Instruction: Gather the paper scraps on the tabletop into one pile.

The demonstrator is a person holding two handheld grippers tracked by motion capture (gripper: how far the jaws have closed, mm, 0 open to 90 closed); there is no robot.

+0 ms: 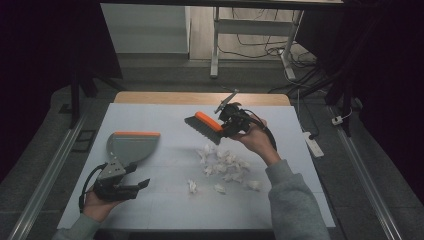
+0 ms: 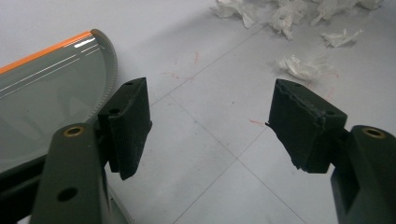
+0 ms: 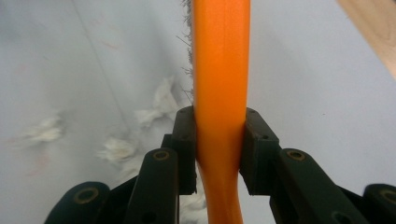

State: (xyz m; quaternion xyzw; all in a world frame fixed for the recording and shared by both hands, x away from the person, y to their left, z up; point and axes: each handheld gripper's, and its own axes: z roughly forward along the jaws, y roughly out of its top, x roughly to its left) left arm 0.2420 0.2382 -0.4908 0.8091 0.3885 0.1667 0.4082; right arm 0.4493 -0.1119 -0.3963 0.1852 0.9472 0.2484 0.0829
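A hand brush (image 1: 204, 124) with an orange back and dark bristles hangs tilted above the white table cover, over the far edge of a scatter of crumpled white paper scraps (image 1: 226, 168). My right gripper (image 1: 228, 123) is shut on its orange handle (image 3: 219, 70), which runs straight up between the pads (image 3: 186, 140); scraps (image 3: 116, 149) lie below to the left. A grey dustpan (image 1: 131, 146) with an orange lip rests flat at the left. Just in front of it, my left gripper (image 1: 143, 183) stands open with nothing between its fingers (image 2: 130, 121), beside the dustpan (image 2: 42, 93) and facing the scraps (image 2: 299, 67).
The white cover (image 1: 150, 210) spans the table, and a strip of wood (image 1: 200, 97) shows at its far edge. Beyond it stand white desk legs (image 1: 215, 50) among floor cables. A power strip (image 1: 312, 145) lies on the floor at the right.
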